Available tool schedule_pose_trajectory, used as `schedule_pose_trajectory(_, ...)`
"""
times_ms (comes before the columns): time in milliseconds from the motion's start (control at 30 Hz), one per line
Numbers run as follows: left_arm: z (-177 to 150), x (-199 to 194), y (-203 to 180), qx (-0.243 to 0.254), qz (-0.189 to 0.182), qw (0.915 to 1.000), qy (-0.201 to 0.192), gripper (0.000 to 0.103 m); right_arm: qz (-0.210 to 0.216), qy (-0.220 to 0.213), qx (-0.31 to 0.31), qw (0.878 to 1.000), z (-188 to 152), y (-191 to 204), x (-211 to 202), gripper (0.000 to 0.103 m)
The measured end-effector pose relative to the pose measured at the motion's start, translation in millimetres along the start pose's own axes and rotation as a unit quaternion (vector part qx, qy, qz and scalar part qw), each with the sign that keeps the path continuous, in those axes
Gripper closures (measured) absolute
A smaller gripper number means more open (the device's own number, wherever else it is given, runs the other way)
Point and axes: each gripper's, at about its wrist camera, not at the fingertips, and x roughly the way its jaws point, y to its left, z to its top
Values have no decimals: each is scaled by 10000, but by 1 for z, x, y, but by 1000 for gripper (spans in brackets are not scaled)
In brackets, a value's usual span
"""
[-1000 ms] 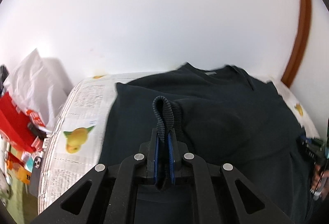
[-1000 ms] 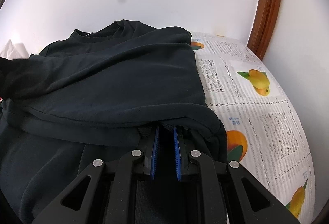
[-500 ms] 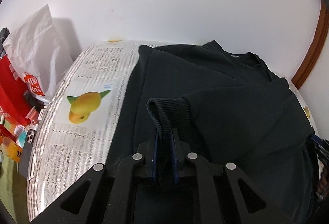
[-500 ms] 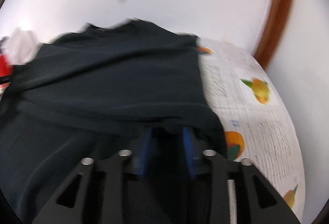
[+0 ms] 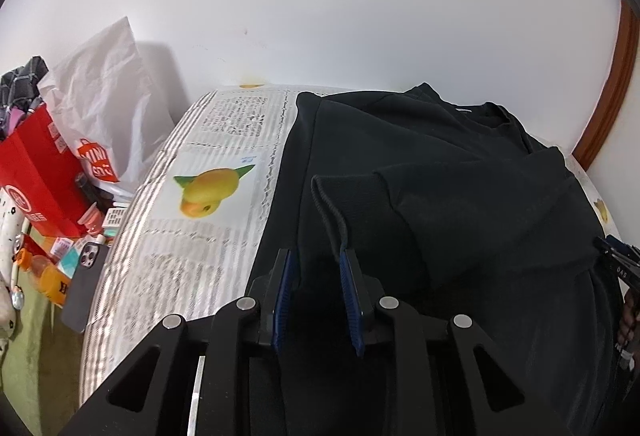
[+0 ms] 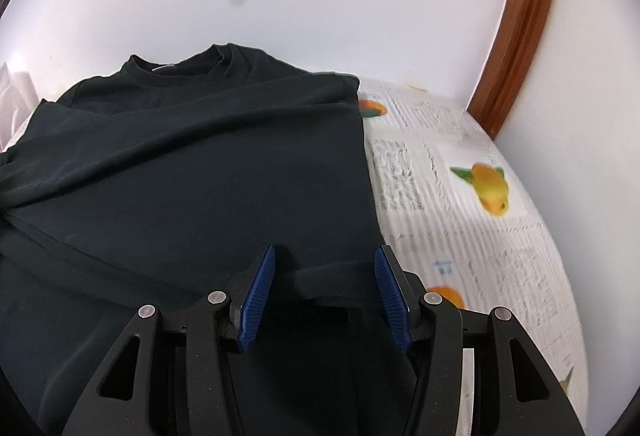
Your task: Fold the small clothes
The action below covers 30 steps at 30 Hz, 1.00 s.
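A black sweatshirt [image 5: 460, 196] lies on the table, collar toward the wall, with its sides folded in over the body. My left gripper [image 5: 316, 260] is open over the near left part; the ribbed cuff [image 5: 332, 212] of a folded-in sleeve lies just ahead, its edge against the right pad [image 5: 352, 300]. In the right wrist view the sweatshirt [image 6: 200, 164] fills the left and middle. My right gripper [image 6: 324, 264] is open wide and low over a folded hem edge near the garment's right side. The right gripper's tip also shows at the far right of the left wrist view [image 5: 616, 260].
The table is covered by a newspaper-print cloth with mango pictures [image 5: 208, 188] [image 6: 488, 188]. A white wall stands behind, with a brown wooden frame [image 6: 520, 20] at the right. Left of the table are a red bag [image 5: 36, 172], a white plastic bag [image 5: 108, 108] and a phone [image 5: 84, 276].
Both grippers have let go: the left one opened and released the ribbed cuff, the right one opened and released the hem. The lifted fabric now lies flat on the sweatshirt.
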Motion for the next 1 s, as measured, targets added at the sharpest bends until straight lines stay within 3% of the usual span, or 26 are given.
schedule_pose_trajectory(267,-17,-34,-6,200,-36,9996,-175,80,96,-163,194,9996,-28,-12,-66,52)
schedule_pose_trajectory(433,-35,-55,-5,143,-329,9994,-26,80,-85,-373,383,9985,-56,-30,-106,49)
schedule_pose_trajectory(567,-55,-68,-8,231,-344,9991,19,80,71,-56,673,9977,-89,-47,-121,49)
schedule_pose_trajectory(833,-109,-75,6,99,-362,9974,618,80,135,360,992,9943,-150,-61,-134,42)
schedule_pose_trajectory(900,-121,-80,14,52,-371,9970,680,67,243,419,1009,9937,-158,-60,-136,39)
schedule_pose_trajectory(933,-126,-82,17,35,-393,9970,660,55,334,406,1006,9935,-163,-59,-139,37)
schedule_pose_trajectory(1000,-137,-89,22,18,-428,9973,589,53,425,389,1012,9932,-169,-56,-143,35)
